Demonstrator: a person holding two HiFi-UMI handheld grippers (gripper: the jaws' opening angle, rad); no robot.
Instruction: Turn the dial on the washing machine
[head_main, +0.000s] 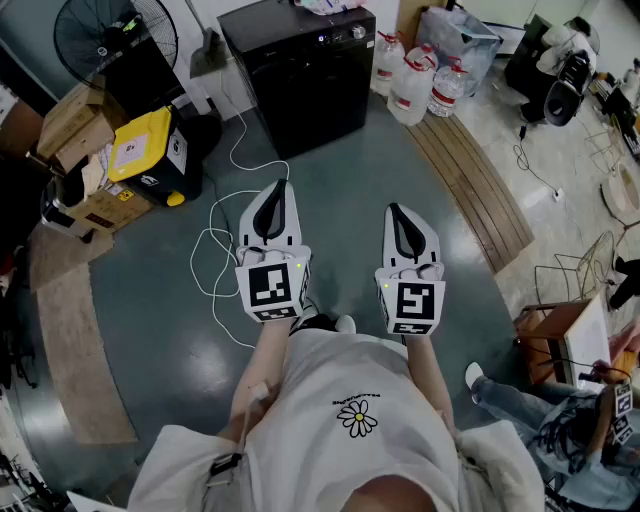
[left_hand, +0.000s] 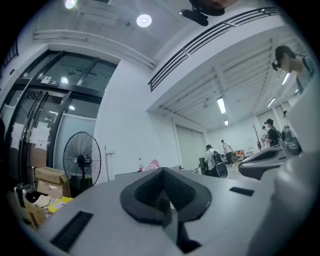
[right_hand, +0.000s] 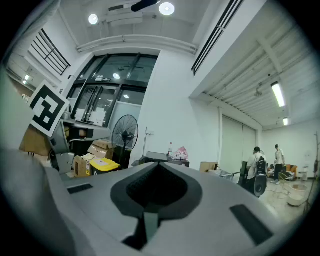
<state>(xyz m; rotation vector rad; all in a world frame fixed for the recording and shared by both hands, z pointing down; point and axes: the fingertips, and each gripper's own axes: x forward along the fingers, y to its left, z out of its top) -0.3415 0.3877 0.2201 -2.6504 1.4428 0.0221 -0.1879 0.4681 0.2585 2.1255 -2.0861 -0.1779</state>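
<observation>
Presently: approach step, dial not yet reached.
- Washing machine: black, standing on the floor, well apart from both grippers.
- Dial: right end of the washing machine's top panel.
- Left gripper: jaws together, empty, pointing toward the washing machine.
- Right gripper: likewise closed, empty.
- Next, by judgement: walk up to the washing machine, part one gripper's jaws, set them around the dial.

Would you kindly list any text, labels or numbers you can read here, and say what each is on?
Nothing reads clearly.
Shirt: print above the daisy, too small.
Yellow bin: label, blurred.
Washing machine: panel marks too small.
Left gripper, right gripper: cubes bear square patterns, no words.
</observation>
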